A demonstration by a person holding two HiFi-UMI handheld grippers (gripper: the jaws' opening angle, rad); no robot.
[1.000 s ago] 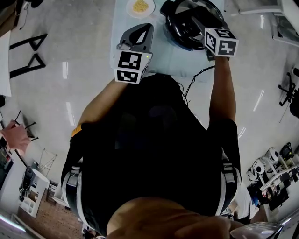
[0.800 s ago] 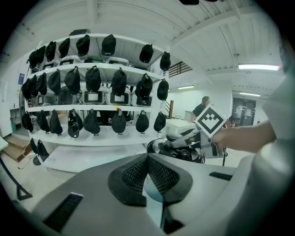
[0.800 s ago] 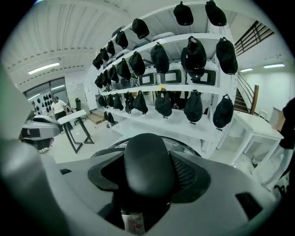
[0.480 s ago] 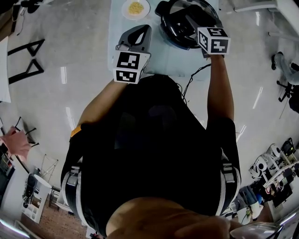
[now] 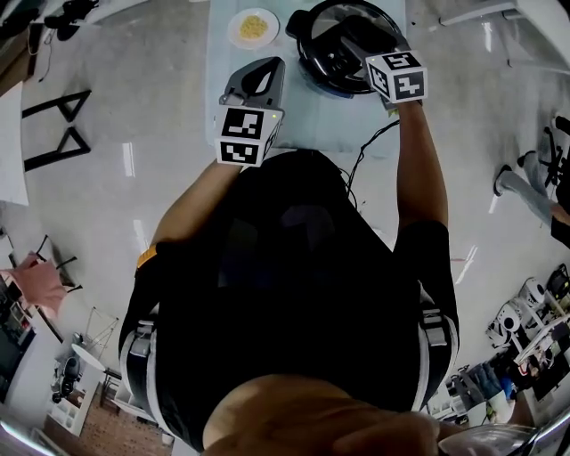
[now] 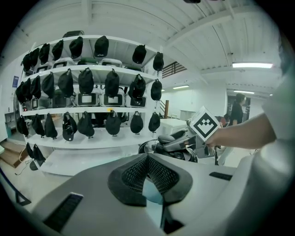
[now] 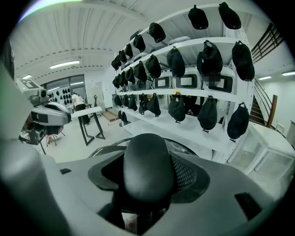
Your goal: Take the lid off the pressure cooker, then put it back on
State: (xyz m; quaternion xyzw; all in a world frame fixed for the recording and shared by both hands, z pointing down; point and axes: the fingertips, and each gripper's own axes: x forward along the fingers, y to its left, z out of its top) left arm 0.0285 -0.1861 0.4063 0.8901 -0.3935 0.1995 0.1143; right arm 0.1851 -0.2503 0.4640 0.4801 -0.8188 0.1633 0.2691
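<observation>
Clamped on the lid handle [image 7: 148, 156], the right gripper [image 7: 147, 176] has a pad pressed to each side of the black, rounded grip, which fills the space between its jaws. Below and beyond the handle, the curved rim of the lid [image 5: 343, 22] arcs out on both sides. From overhead, the lid looks seated on the pressure cooker [image 5: 313, 64], though no view shows clearly whether it has been raised a little off the pot.

The left gripper [image 6: 147, 161] has its jaws together, mesh pads meeting at the tips with nothing between them. It hangs over the pale blue table [image 5: 312, 116], with the cooker ahead of its jaws and off to their right, well apart from them. A plate [image 5: 232, 32] of yellow food lies ahead of those jaws, further out on the table, and a black cable [image 5: 367, 150] trails off the table edge behind the right gripper.

As for progress, I judge that the grip on the handle is made and the lid is on the pot. Whether this is the start of the removal or the end of the replacement cannot be told from these views.
</observation>
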